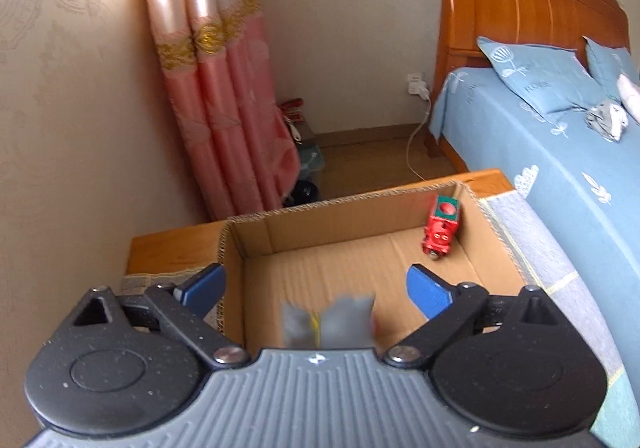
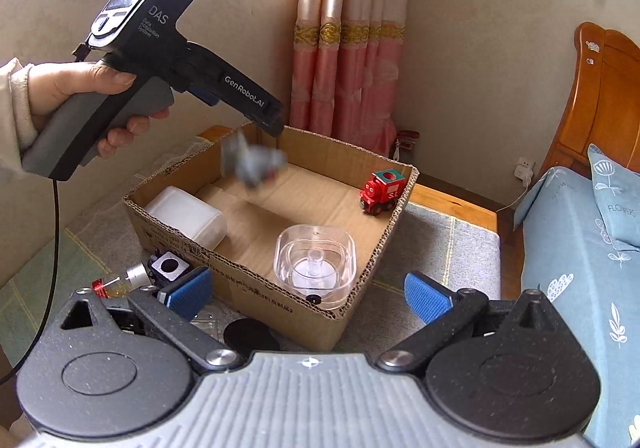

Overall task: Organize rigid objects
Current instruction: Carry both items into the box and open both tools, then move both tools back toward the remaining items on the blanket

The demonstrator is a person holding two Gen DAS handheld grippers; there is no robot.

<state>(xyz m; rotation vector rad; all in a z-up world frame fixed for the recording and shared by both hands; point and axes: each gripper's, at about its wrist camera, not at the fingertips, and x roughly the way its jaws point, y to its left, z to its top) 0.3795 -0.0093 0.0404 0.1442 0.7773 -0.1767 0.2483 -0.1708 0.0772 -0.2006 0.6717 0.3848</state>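
Note:
An open cardboard box [image 2: 360,280] stands on a grey mat. In it are a red toy train [image 2: 382,187] at the far right corner, a clear square plastic container [image 2: 316,260] and a white plastic container [image 2: 188,215]. A blurred grey object [image 2: 252,161] is in mid-air above the box, just under my left gripper [image 1: 316,288], which is open and empty over the box [image 1: 248,232]; the object [image 1: 328,322] and the train [image 1: 440,226] also show there. My right gripper [image 2: 308,292] is open and empty in front of the box's near wall.
Loose items lie on the mat left of the box: a small bottle with a silver cap [image 2: 128,278], a black-and-white block [image 2: 170,268] and a black disc [image 2: 250,336]. A bed with blue sheets [image 2: 580,248] is on the right. A pink curtain [image 2: 348,67] hangs behind.

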